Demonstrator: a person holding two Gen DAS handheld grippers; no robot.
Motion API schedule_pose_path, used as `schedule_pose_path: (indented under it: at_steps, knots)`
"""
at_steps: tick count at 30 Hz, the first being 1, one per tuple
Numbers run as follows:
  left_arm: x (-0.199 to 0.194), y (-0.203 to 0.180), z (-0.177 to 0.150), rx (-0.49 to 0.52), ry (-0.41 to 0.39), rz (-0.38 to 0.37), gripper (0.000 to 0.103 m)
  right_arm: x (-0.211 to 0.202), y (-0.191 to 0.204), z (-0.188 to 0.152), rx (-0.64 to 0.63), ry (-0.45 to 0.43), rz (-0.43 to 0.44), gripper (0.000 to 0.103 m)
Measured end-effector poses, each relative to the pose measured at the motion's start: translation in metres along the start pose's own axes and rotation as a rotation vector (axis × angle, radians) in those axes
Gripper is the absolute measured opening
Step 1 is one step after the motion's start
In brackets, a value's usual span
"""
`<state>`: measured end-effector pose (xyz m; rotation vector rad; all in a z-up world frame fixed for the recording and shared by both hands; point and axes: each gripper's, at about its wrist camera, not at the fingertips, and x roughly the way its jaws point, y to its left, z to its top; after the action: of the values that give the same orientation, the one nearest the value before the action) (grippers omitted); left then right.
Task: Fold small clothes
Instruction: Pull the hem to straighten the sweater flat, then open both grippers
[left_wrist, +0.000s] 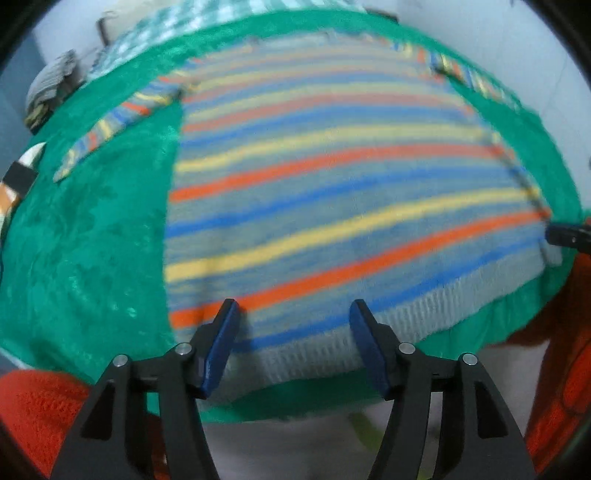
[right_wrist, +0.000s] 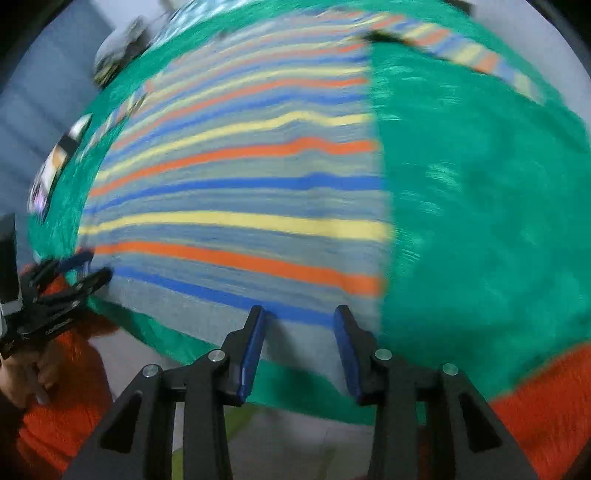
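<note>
Currently both the left gripper (left_wrist: 292, 314) and right gripper (right_wrist: 300, 319) hang released over the ribbed hem of the soft, floppy striped knit sweater (left_wrist: 332, 192), lying flat just ahead on the green cloth (left_wrist: 92, 240); pinch hem corners.

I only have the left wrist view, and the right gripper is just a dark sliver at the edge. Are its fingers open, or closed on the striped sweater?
Observer: Open. In the right wrist view the right gripper has its fingers apart, with nothing pinched between them.
Operator: Where on the sweater is it?
Observer: Over the hem of the striped sweater, close to the side edge where the green cloth begins.
Operator: How does my left gripper look from there?
Observer: The left gripper is near the opposite hem corner, and you can see the hand holding it.
</note>
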<state>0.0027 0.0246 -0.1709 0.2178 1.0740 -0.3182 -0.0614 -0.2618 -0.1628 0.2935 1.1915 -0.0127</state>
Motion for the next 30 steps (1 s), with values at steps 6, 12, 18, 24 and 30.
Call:
schedule_pose_path:
  at_steps: [6,12,18,24,30]
  knots:
    - [-0.014,0.015,0.021,-0.115,-0.139,0.024,0.083,-0.032,0.02,0.022,-0.052,-0.247,0.063,0.039]
    - [0.032,0.014,0.019,-0.104,0.045,0.093,0.089,0.026,0.006,0.019,0.047,-0.067,0.024,0.042]
    - [0.007,0.015,0.023,-0.131,-0.096,0.083,0.088,-0.014,0.006,0.014,0.053,-0.286,0.1,0.062]
    - [0.012,0.02,0.029,-0.169,-0.112,0.059,0.09,-0.022,0.019,0.016,-0.041,-0.337,0.053,0.063]
    - [0.027,0.016,0.03,-0.159,-0.063,0.069,0.091,-0.022,0.036,0.026,-0.117,-0.344,0.077,0.063]
